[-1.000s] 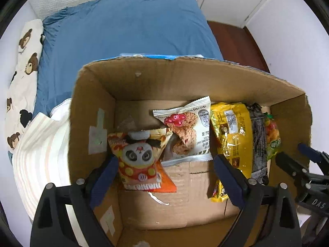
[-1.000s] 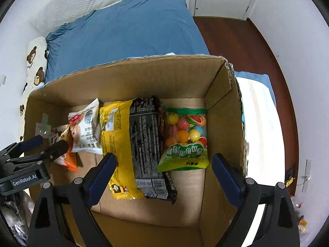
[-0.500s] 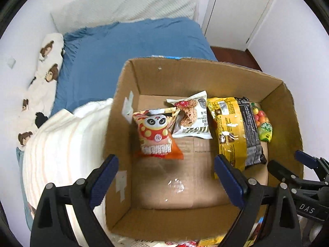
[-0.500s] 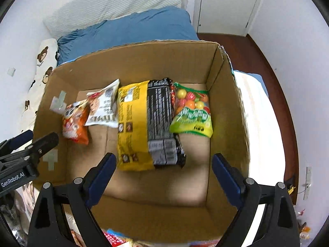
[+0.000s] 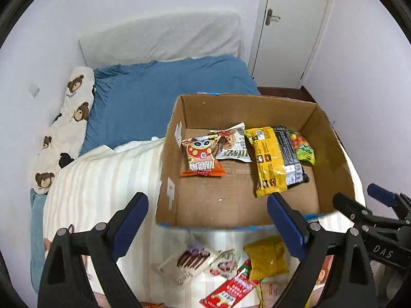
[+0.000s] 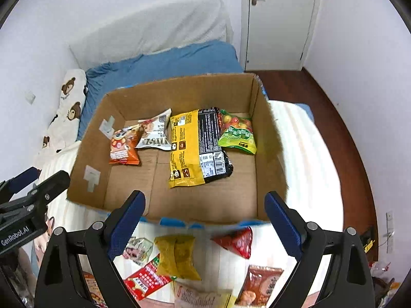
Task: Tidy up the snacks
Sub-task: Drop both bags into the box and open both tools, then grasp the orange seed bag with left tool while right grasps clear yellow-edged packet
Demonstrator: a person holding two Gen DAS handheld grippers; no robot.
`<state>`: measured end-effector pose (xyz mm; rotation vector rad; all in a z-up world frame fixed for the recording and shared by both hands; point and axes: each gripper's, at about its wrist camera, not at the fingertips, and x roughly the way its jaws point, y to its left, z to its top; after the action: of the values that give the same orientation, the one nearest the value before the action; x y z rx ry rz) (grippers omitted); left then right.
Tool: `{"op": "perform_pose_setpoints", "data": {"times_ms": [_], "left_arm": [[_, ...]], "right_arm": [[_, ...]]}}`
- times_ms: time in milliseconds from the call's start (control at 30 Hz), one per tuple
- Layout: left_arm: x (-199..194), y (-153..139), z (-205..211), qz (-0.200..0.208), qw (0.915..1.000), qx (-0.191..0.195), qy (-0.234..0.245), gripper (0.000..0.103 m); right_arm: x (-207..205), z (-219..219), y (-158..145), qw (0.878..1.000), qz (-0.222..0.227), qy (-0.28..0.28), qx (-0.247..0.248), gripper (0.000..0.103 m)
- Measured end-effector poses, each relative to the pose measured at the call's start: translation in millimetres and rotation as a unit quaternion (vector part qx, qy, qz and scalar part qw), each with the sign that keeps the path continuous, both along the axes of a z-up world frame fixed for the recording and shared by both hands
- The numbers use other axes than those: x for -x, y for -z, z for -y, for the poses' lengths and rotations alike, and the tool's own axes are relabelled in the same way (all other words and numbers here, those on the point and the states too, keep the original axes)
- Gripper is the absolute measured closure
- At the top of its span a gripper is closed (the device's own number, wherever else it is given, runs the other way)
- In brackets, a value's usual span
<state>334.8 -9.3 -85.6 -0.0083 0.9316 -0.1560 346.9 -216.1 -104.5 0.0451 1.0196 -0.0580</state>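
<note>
An open cardboard box stands on the bed. Inside lie an orange panda snack bag, a white oat biscuit bag, a yellow bag, a black bag and a green candy bag. My left gripper and right gripper are open and empty, held above the box's near edge. Loose snacks lie in front of the box: a mustard-yellow pack, a red packet and a red triangular bag.
A striped cream blanket covers the near bed, a blue quilt the far part. A bear-print pillow lies left. A white door and wooden floor are at the right. More packets lie near the bottom edge.
Both grippers have pulled back and up away from the box. The box now looks smaller, and the loose snacks in front of it have come into view.
</note>
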Motion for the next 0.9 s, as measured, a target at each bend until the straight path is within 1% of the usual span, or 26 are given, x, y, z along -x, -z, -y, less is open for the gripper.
{"op": "perform_pose_setpoints", "data": {"times_ms": [33,167,367,533,633,733,767,833,900], "left_arm": [[6.6,-3.2,-1.6,0.015,0.9999,0.001,-0.002,0.008],[38.0,-17.4,-5.1,0.043,0.9991,0.0,0.0,0.008],[70.1,-34.6,-11.0,0.07,0.9975,0.012,-0.003,0.008],[91.8,-36.8,-22.1,0.072,0.997,0.023,-0.015,0.008],[103.6,-24.0,-33.3,0.053,0.9977,0.032,-0.027,0.008],[117.5,-0.2,-48.2,0.031,0.9978,0.031,-0.05,0.008],[121.3,13.7,-56.8,0.015,0.9975,0.033,-0.061,0.008],[124.7,34.7,-68.2,-0.013,0.9964,0.033,-0.076,0.008],[129.2,62.4,-82.0,-0.048,0.9936,0.031,-0.098,0.008]], "right_arm": [[7.0,-0.3,-4.1,1.0,0.007,0.0,0.0,0.007],[40.1,-7.1,-25.4,0.999,0.039,-0.004,0.002,0.007],[81.2,-19.7,-49.8,0.997,0.072,-0.019,0.005,0.007],[105.3,-23.7,-54.6,0.997,0.075,-0.025,-0.01,0.007],[115.9,-21.2,-43.0,0.998,0.053,-0.025,-0.029,0.007],[124.6,-17.5,-12.8,0.999,0.005,-0.02,-0.047,0.007],[126.9,-14.6,-3.2,0.998,-0.01,-0.014,-0.057,0.007],[135.7,-6.4,27.8,0.994,-0.054,0.005,-0.099,0.007],[145.6,3.9,64.9,0.982,-0.104,0.037,-0.156,0.007]]}}
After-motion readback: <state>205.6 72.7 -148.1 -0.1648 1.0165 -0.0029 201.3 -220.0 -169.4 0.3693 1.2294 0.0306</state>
